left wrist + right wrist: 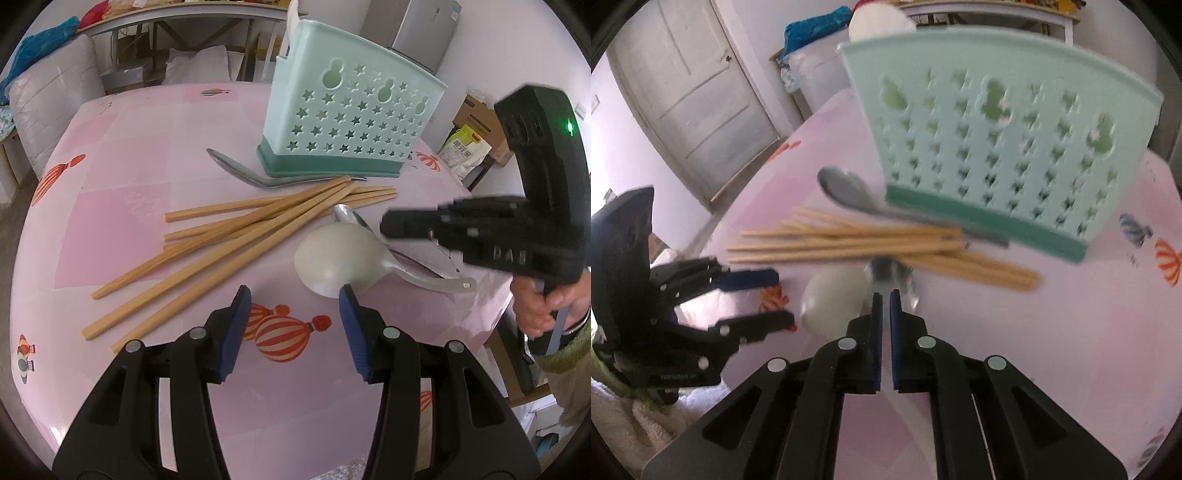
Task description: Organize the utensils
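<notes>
While right tool (885, 295) is clamped on metal spoon (892, 275) | left tool (293, 301) half-open, empty, beside white ladle (338, 264)

The left gripper (293, 301) has black angular arms with triangular cut-outs, round silver rivets at the joints, and ribbed blue pads (347, 308); the right gripper (885, 295) is built alike, with its black body carrying a small green light; the hand (543, 306) gripping its handle wears a thin dark wristband and a fuzzy olive-green sleeve (565, 350).
</notes>
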Demonstrator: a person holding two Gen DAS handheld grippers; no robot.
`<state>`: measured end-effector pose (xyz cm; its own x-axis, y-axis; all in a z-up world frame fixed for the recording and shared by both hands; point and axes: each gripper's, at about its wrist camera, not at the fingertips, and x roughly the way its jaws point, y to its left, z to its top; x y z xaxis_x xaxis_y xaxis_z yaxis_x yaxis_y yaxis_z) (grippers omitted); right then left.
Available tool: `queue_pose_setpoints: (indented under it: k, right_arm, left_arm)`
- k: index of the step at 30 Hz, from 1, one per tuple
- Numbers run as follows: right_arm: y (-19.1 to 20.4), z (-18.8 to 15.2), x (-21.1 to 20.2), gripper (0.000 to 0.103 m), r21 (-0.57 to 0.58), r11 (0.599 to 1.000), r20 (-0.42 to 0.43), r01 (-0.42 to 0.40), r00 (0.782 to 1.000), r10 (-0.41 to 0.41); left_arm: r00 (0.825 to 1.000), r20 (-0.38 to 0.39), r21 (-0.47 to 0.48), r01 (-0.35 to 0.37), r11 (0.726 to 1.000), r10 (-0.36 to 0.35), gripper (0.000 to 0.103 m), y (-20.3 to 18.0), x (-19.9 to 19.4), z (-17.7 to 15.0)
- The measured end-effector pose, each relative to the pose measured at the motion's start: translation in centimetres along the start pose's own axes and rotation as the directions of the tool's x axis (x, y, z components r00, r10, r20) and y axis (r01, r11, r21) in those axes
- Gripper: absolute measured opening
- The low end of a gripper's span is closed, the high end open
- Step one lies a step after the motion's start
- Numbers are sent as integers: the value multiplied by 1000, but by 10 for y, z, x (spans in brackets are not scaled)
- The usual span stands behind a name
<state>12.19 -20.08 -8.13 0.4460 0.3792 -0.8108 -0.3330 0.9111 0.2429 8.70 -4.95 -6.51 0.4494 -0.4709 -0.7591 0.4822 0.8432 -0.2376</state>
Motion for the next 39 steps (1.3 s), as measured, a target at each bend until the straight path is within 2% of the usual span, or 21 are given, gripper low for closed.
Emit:
queue_pose_setpoints:
  k: [3, 10, 17, 23, 25, 27, 30, 33, 37, 39]
  right_arm:
    - [11, -4, 8, 4, 4, 1000, -6, -27, 1000, 27]
    - [29, -13, 8, 4, 78, 985, 41, -155, 987, 152]
    - [48, -17, 15, 5, 90, 978, 44, -189, 982, 186]
    - [51, -21, 8, 8, 71, 989, 55, -130, 990, 126]
    - [39, -20, -1, 25, 102, 989, 94, -107, 991, 98]
    - [29, -17, -8, 33, 130, 988, 123, -78, 991, 62]
    - [20, -11, -8, 36, 130, 992, 129, 9, 991, -26]
    - [32, -5, 3, 38, 30, 992, 118, 124, 985, -127]
    - [45, -3, 20, 39, -94, 972, 110, 215, 973, -204]
    - [46, -3, 28, 39, -121, 964, 95, 237, 969, -227]
  left_arm:
    - [1000, -5, 3, -4, 1000, 4, 46, 2, -4, -3]
    - [1000, 1, -31, 17, 999, -17, 46, 9, -8, -9]
    - [999, 17, -71, 32, 997, -31, 46, 22, -16, -11]
    - [999, 29, -132, 30, 991, -26, 46, 42, -24, -13]
    - [999, 35, -143, 39, 989, -34, 46, 44, -24, -13]
    - [999, 39, -143, 39, 989, -34, 46, 43, -23, -12]
    - [999, 41, -139, 39, 990, -33, 46, 42, -21, -11]
    - [999, 41, -125, 37, 991, -32, 46, 39, -21, -12]
    - [999, 40, -117, 34, 993, -29, 46, 38, -20, -13]
    - [999, 39, -119, 35, 992, -31, 46, 38, -20, -12]
